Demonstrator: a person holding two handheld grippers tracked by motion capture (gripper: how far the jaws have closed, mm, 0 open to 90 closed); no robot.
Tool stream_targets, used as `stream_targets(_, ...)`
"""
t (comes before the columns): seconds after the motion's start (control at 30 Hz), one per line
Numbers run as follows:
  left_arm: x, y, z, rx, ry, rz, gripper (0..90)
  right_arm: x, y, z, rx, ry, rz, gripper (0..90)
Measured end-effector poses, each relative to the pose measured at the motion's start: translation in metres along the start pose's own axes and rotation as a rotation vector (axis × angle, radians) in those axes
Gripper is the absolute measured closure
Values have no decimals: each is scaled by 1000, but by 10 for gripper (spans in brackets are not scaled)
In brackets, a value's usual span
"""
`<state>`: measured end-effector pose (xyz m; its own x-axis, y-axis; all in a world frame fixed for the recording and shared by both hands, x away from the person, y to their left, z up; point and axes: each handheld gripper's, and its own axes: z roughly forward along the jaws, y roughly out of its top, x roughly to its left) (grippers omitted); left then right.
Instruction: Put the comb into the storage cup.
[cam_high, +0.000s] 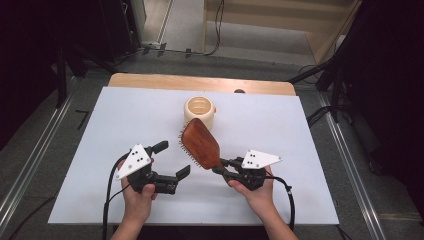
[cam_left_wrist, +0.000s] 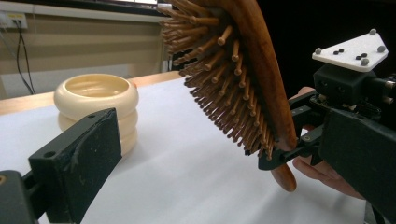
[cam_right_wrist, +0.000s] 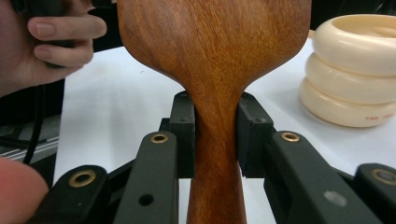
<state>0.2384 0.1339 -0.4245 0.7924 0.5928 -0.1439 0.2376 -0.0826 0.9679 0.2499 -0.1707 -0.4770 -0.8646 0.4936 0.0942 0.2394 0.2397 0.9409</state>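
The right gripper (cam_high: 223, 169) is clamped on the wooden hairbrush (cam_high: 201, 143) handle, brush lifted off the table — pickup done. The left gripper (cam_high: 172, 160) hangs agape, empty; placement — perhaps by the cream ribbed cup (cam_high: 200, 112) — remains.

Wooden worktop (cam_high: 150, 80) covered by a white sheet (cam_high: 125, 125), with a cream ribbed holder (cam_high: 200, 111) standing directly on it near the far edge.
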Motion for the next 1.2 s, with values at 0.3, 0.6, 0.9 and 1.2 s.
stream_targets(0.3,-4,-2,3,-12,-16,-22,0,9,-2,10,1,22,-5,699)
stream_targets(0.6,-11,-4,8,-11,-1,-28,0,18,0,14,-9,32,-8,699)
stream_targets(0.9,-12,-2,8,-34,24,-85,80,28,0,22,-11,57,-21,699)
stream_targets(1.2,-14,-3,11,-30,57,-122,158,38,1,28,-11,62,-34,699)
